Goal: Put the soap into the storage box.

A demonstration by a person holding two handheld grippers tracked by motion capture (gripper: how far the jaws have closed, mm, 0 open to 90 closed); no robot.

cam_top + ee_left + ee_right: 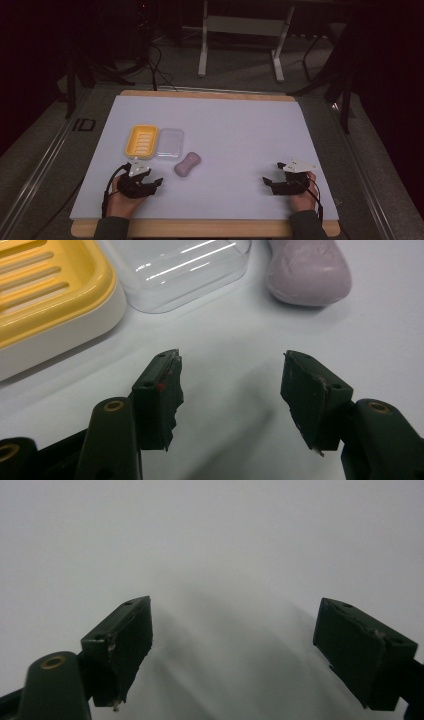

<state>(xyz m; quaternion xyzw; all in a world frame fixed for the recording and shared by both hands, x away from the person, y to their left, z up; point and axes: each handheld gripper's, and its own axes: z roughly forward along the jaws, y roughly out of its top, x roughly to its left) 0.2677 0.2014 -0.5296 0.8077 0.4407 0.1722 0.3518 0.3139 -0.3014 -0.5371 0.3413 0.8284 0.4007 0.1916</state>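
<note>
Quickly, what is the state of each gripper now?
Left gripper: open, holding nothing, near the purple soap.
Right gripper: open, holding nothing, over the bare table.

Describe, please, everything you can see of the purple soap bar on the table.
The soap bar is a pale purple, matte, solid-looking piece with rounded ends and a slightly narrowed middle, rather like a peanut. It lies flat on the white table surface, angled diagonally, just beside a corner of the clear plastic lid; whether they touch is unclear. The left hand-held gripper, jaws open, is near it but apart. Faint moulded relief shows on its top in the left gripper view.
</note>
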